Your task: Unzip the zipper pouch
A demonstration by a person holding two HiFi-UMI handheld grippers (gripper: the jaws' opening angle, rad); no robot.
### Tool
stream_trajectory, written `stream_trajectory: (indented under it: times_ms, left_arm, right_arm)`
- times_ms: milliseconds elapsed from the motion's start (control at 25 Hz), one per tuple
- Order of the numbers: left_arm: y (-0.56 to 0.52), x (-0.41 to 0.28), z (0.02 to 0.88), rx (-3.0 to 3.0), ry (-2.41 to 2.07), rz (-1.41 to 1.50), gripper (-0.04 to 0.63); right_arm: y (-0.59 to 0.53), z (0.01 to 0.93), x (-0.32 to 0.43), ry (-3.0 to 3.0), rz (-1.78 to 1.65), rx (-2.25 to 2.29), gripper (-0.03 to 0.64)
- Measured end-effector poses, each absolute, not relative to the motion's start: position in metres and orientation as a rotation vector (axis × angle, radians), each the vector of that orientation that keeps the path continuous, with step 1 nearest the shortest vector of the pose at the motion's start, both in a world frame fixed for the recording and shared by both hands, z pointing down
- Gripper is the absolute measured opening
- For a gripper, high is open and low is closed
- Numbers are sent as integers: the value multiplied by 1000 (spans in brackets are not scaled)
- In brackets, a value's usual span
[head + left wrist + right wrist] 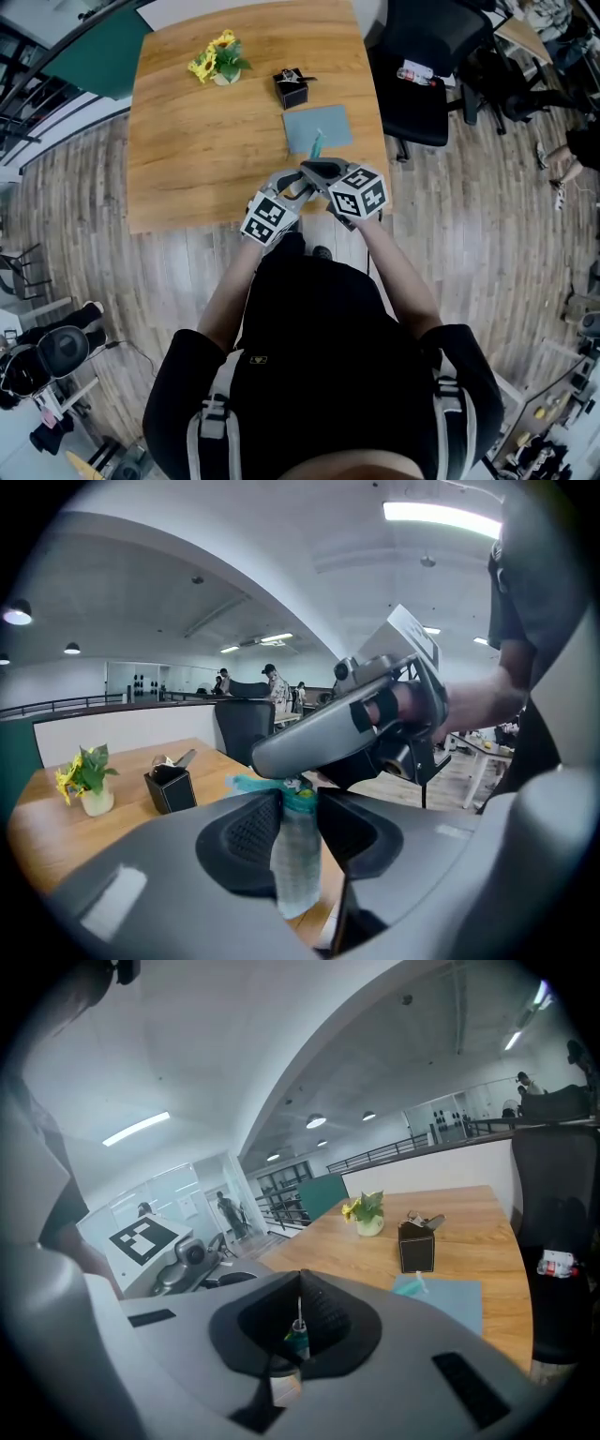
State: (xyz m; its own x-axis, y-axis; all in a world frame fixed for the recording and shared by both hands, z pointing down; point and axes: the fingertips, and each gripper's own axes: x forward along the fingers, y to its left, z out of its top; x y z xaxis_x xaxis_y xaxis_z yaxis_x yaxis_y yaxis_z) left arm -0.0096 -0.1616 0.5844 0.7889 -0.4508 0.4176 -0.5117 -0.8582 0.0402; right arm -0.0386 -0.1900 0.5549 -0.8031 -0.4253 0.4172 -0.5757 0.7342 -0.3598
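Head view: left claw (292, 187) and right claw (319, 172) meet over the desk's (206, 169) near edge, on the person's side of the black box (292, 89). What they hold is covered here.

Left claw view: released, jaws apart. The pouch (298, 864) hangs between them, pads not visibly pressing. Frosted clear body, teal zip strip (248, 784) on top, right claw at that top.

Right claw view: clenched on the zip pull (299, 1335).

Judgement: pull is gripped, zip travel unreadable, most of the opening probably left.
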Motion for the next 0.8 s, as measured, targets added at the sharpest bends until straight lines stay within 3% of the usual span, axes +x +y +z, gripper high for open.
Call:
stream_trajectory:
  times_ms: [280,800]
  left_arm:
    - [-145,-11,583,2845,-782,704,67]
    - [-113,-9,584,2829,-829,757,56]
  right_arm:
    - [-177,553,-35,-2695,782,782,2]
    - [-151,557,-25,-2779,914,754,2]
